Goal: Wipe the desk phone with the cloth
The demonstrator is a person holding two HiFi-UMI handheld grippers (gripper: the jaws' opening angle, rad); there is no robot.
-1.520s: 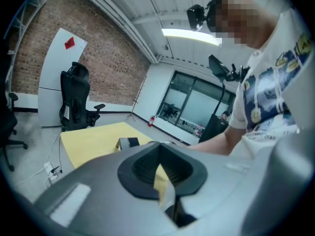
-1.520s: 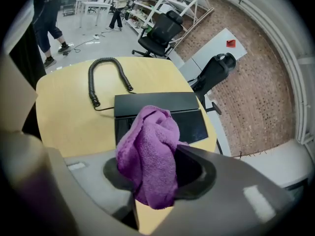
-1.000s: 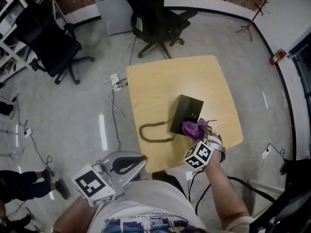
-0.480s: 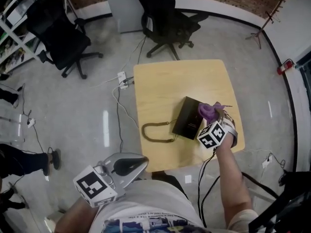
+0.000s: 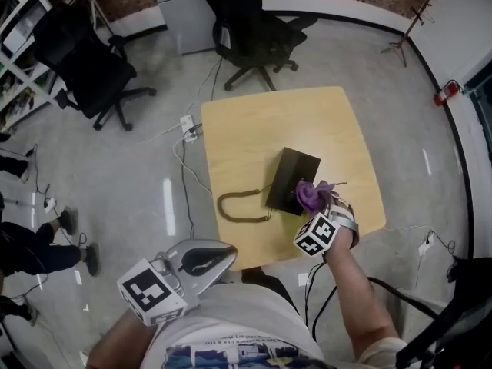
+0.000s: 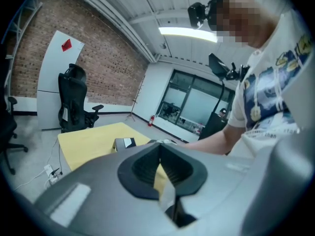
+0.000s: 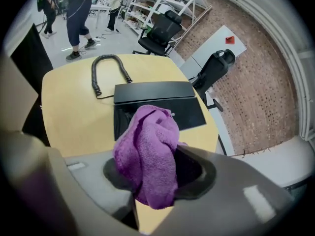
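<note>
Since half a second ago, the right gripper (image 5: 314,203) has drawn the crumpled purple terry cloth (image 5: 309,194) back along the flat black desk phone (image 5: 292,177), from the phone's far right part to its near right corner. The jaws are clamped on the cloth, which bulges out ahead of them in the right gripper view (image 7: 147,149) and hangs over the near end of the phone (image 7: 156,98). The left gripper (image 5: 206,257) has stayed low beside the person's body, off the square pale-yellow wooden table (image 5: 261,125), with its jaws pressed together and nothing between them (image 6: 160,167).

There is one phone, lying flat near the table's right side, and one cloth. One dark coiled handset cord (image 5: 240,209) loops on the tabletop just left of the phone. Two grippers are in use. Two black office chairs stand on the grey floor, one (image 5: 244,28) beyond the table and one (image 5: 83,61) at far left.
</note>
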